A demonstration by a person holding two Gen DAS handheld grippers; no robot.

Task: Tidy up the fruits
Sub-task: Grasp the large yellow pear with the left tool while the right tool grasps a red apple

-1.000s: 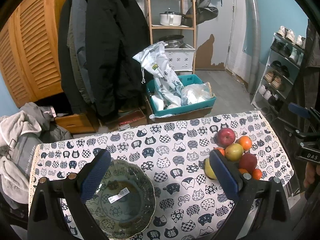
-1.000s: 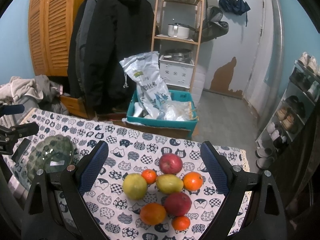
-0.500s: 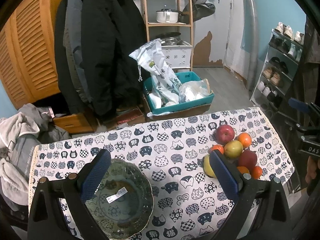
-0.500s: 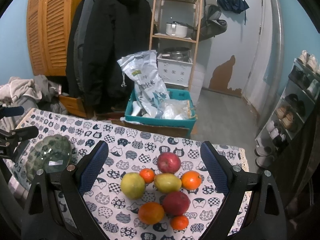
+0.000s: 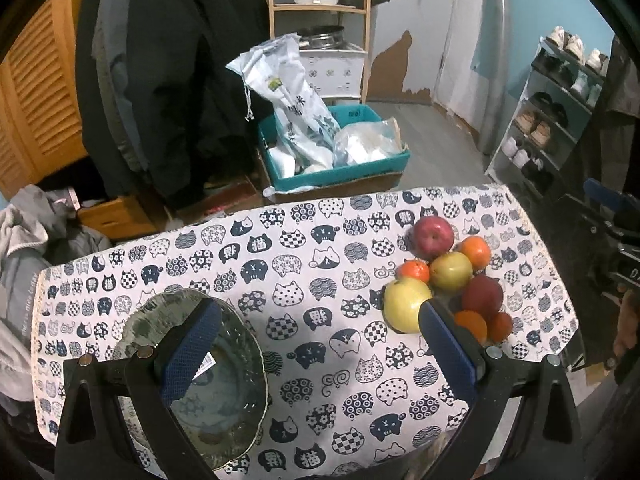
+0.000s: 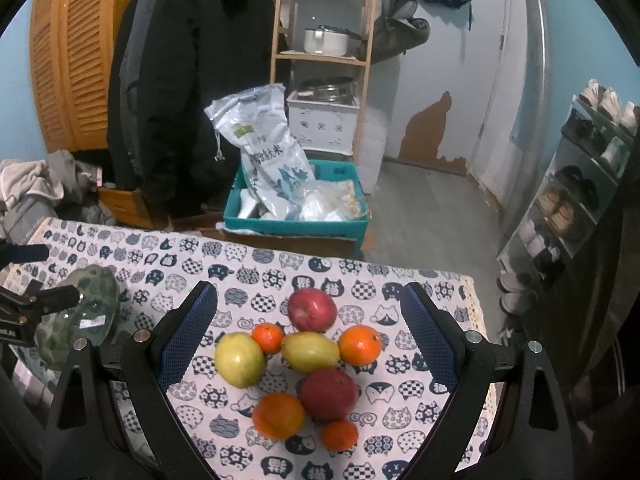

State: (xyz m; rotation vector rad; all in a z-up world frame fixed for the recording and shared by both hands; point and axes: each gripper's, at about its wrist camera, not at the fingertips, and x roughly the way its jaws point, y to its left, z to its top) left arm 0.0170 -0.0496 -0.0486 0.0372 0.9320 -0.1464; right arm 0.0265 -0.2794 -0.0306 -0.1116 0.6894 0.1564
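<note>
Both grippers have come lower toward the table (image 5: 304,240). Left gripper (image 5: 316,344), spread wide, hangs over the bowl (image 5: 224,400). Right gripper (image 6: 308,340), spread wide, frames the fruits (image 6: 308,352) mid-frame, showing all eight.

Glass bowl (image 5: 224,392) partly hidden behind left hand-held gripper (image 5: 316,344) finger; small orange (image 5: 472,322) half covered.

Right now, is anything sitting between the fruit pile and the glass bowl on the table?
Nothing visible does. Between the fruit pile and the glass bowl there is only bare cat-print tablecloth. The right claw hangs open over the fruit with nothing between its fingers.
</note>
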